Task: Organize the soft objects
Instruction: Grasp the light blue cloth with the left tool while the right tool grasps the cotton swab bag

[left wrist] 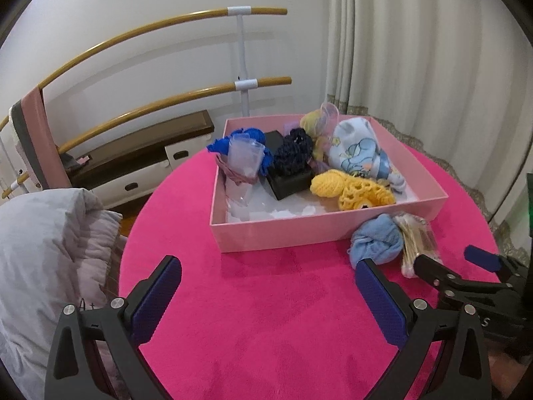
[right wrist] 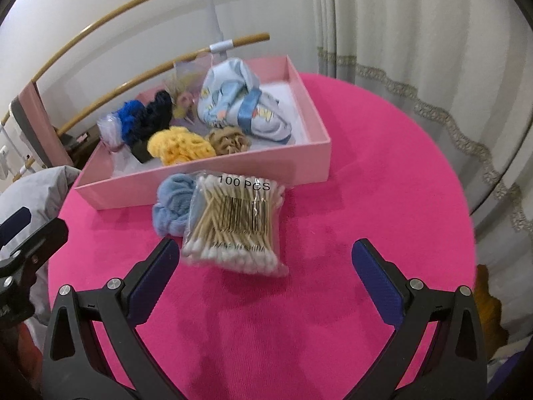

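A pink box [left wrist: 293, 231] [right wrist: 203, 180] stands on the round pink table and holds several soft items: a yellow knit piece [left wrist: 353, 188] [right wrist: 180, 146], a blue scrunchie [left wrist: 233, 145], a dark navy one [left wrist: 294, 150], a printed light cloth bundle [left wrist: 358, 148] [right wrist: 240, 106] and a tan scrunchie [right wrist: 228, 140]. Outside the box's front wall lie a light blue scrunchie [left wrist: 376, 240] [right wrist: 173, 203] and a bag of cotton swabs [right wrist: 233, 223] [left wrist: 416, 240]. My right gripper [right wrist: 266, 263] [left wrist: 449, 260] is open just short of the swab bag. My left gripper [left wrist: 269, 276] is open over bare tablecloth.
The pink tablecloth [left wrist: 266, 316] ends in a round edge close on all sides. A grey padded garment [left wrist: 43, 250] lies at the left. Wooden rails [left wrist: 150, 26] and a low cabinet [left wrist: 150, 153] stand behind; curtains [left wrist: 416, 50] hang at the right.
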Motion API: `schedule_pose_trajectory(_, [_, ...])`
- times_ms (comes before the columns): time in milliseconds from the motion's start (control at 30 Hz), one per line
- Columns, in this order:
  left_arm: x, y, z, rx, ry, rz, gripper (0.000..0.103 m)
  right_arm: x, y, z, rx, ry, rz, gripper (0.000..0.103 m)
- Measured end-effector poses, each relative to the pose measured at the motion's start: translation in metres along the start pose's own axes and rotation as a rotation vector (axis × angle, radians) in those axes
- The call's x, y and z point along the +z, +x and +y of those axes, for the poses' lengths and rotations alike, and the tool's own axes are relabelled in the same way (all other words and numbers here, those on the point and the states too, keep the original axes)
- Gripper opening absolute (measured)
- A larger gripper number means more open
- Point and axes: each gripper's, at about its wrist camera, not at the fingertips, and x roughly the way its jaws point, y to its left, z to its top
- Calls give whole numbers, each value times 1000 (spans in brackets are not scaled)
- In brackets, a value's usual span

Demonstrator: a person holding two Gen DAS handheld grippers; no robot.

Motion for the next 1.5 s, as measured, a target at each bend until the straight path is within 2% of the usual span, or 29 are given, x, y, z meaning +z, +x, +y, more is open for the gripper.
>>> schedule_pose_trajectory(100, [2, 15, -2, -3, 6, 15, 103, 4, 14, -1, -2, -7, 15, 100])
schedule_pose_trajectory(133, [3, 21, -4, -5, 9, 21, 103, 4, 19, -1, -6, -13, 24, 94])
schedule_pose_trajectory(167, [3, 25, -6, -7, 13, 25, 103, 4, 22, -2, -7, -15, 28, 84])
schedule_pose_trajectory(200, [2, 28, -6, -10, 16, 28, 103, 4, 25, -3, -7, -17, 30, 79])
schedule_pose_trajectory(267, [2, 34, -9, -14, 27, 34, 103, 4, 25, -3, -37, -37, 14, 59])
schedule_pose_trajectory(367, [3, 42, -17, -25, 40, 41, 103, 5, 24, -9, -38, -46, 12, 47])
schedule_pose_trajectory(633, [5, 62, -50, -90, 71, 63, 103, 2, 15, -28, -32, -15, -6, 45])
schedule_pose_trajectory(767, [9, 79, -62, -99, 68, 89, 103, 2, 13, -33, -27, -12, -9, 45])
schedule_pose_trajectory(867, [13, 97, -67, -80, 61, 110, 103, 2, 14, -35, -29, -10, -13, 44])
schedule_pose_trajectory(967, [14, 113, -68, -114, 31, 138, 103, 2, 13, -40, -33, 1, -18, 44])
schedule_pose_trajectory(1100, [15, 125, -77, -114, 30, 146, 102, 1, 11, -46, -43, 19, -24, 44])
schedule_pose_trajectory(1167, [15, 130, -80, -136, 24, 152, 90, 1, 10, -49, -48, 21, -24, 44])
schedule_pose_trajectory(1233, [14, 134, -78, -150, 0, 163, 82, 0, 8, -52, -49, 27, -24, 44])
schedule_pose_trajectory(1267, [13, 134, -77, -150, 2, 155, 68, -1, 7, -52, -49, 30, -25, 44])
schedule_pose_trajectory(1300, [13, 131, -76, -157, 3, 154, 59, -1, 6, -53, -48, 34, -26, 44])
schedule_pose_trajectory(1333, [13, 129, -74, -173, 5, 154, 39, -2, 6, -54, -48, 36, -27, 44])
schedule_pose_trajectory(1367, [12, 127, -72, -190, 3, 160, 30, -3, 4, -53, -47, 37, -27, 44])
schedule_pose_trajectory(1500, [9, 119, -61, -194, 2, 170, 30, -4, -1, -44, -38, 30, -32, 44])
